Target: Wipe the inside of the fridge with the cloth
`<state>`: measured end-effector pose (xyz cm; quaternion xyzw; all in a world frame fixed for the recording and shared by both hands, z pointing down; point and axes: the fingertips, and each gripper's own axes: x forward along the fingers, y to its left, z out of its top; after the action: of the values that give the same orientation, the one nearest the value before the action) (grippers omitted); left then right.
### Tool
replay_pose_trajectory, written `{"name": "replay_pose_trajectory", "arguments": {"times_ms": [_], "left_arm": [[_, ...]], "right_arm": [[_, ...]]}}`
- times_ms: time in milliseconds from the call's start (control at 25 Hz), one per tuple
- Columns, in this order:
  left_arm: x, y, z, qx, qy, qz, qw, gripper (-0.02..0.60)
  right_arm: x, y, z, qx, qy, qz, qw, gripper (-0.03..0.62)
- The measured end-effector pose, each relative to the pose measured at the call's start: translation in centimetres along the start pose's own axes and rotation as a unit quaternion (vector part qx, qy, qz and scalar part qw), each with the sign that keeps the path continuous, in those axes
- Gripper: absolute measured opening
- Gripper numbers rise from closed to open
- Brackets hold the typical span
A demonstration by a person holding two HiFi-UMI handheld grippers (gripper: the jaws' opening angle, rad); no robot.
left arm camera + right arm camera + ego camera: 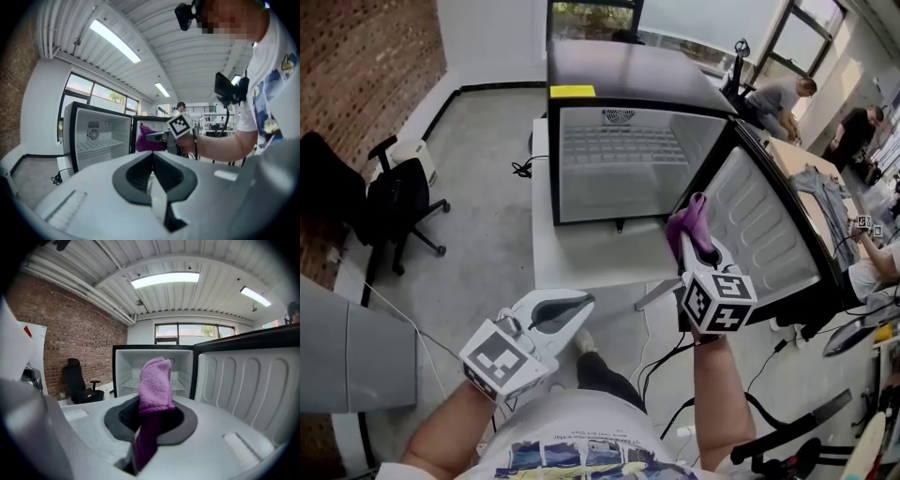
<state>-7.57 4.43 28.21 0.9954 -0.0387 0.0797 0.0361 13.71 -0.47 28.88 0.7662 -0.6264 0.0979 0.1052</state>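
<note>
Right gripper [697,246]: clamped on the purple cloth [691,217], held upright just in front of the open fridge [581,169].
Left gripper [565,310]: jaws closed on nothing, low by the person's waist.
Progress: wiping apparently not begun; cloth outside the cabinet, whole interior left.
Pose: right forearm raised toward the opening, beside the door [764,234].

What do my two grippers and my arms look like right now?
Both the left gripper and right gripper are white moulded shells with dark grey jaw pads and a black-and-white square-marker cube at the rear. Forearms are bare; the T-shirt is white, printed.
</note>
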Motion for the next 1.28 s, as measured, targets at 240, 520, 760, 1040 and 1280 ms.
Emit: {"name": "replay_pose_trajectory", "arguments": {"times_ms": [240, 520, 760, 1040, 1280], "left_arm": [[4.2, 3.7, 1.0, 0.021, 0.009, -0.008, 0.9997, 0.006], [8.9, 7.4, 1.9, 0.023, 0.010, -0.014, 0.9996, 0.006], [11.5, 8.7, 2.7, 0.019, 0.024, -0.033, 0.9990, 0.006], [13.0, 8.8, 3.2, 0.032, 0.023, -0.057, 0.9976, 0.006], [13.1, 9.6, 3.5, 0.032, 0.023, -0.055, 0.9977, 0.006]], "right_arm": [[6.2, -5.0, 1.9, 0.013, -0.006, -0.046, 0.999, 0.055], [13.0, -9.3, 3.1, 0.039, -0.013, -0.091, 0.995, 0.055], [16.0, -11.5, 3.9, 0.067, -0.019, -0.128, 0.989, 0.055], [18.7, -11.9, 5.6, 0.077, -0.037, -0.135, 0.987, 0.055], [21.1, -12.1, 6.9, 0.090, -0.048, -0.139, 0.985, 0.055]]}}
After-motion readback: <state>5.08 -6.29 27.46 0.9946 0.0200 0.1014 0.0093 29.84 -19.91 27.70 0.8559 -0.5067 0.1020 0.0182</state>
